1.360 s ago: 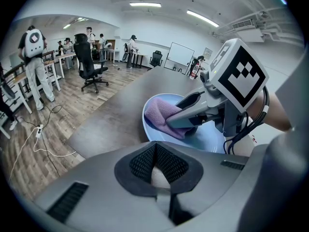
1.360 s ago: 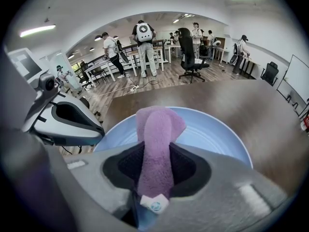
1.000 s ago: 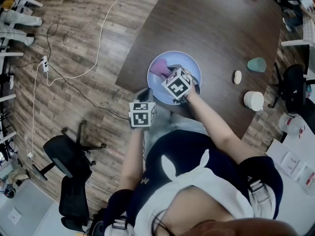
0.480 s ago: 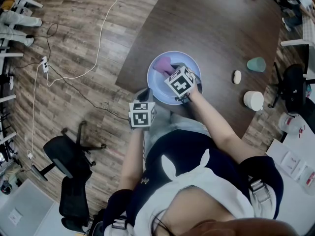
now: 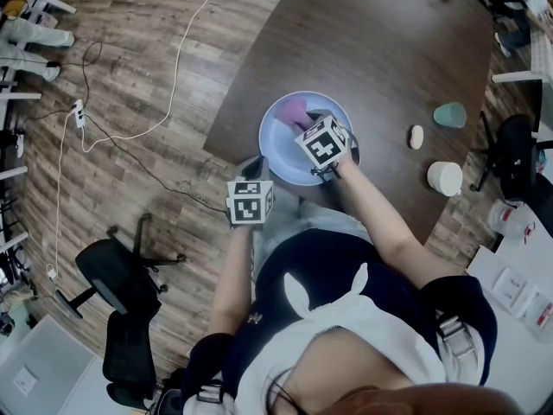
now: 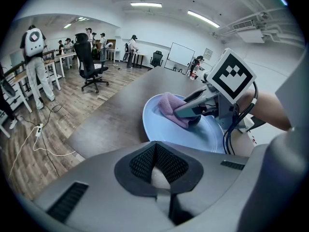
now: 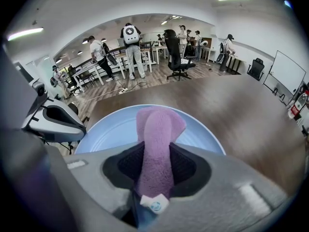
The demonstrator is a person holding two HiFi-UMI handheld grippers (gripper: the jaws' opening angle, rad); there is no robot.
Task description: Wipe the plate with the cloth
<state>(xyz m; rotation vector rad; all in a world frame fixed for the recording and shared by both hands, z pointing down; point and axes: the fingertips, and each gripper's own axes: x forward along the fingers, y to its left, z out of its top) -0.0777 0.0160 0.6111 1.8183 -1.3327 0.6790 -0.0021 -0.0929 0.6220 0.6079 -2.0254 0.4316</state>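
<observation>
The dark brown desk is the biggest thing here, and the task's things lie near its edge on the person's side. The pale blue plate stands flat on it, close to that edge.

The right claw is clamped on the purple cloth. It holds one end of the cloth, and the free end reaches forward and lies inside the plate, on the far part of it. The left claw has its two sides together with nothing between them. It waits just before the near rim of the plate and does not touch the plate.

I think the main danger is that the plate moves. Nothing holds it, so a strong push with the cloth may slide it over the smooth desk, perhaps toward the edge. The second danger is the cloth itself. Only a narrow folded strip is in the grip, so rubbing may pull it out, or the hard claw may scrape the plate if it comes too low.

For writing, there is very little. A small white tag at the held end of the cloth has a round blue mark, too small to read. The marker cubes carry only black and white squares.
</observation>
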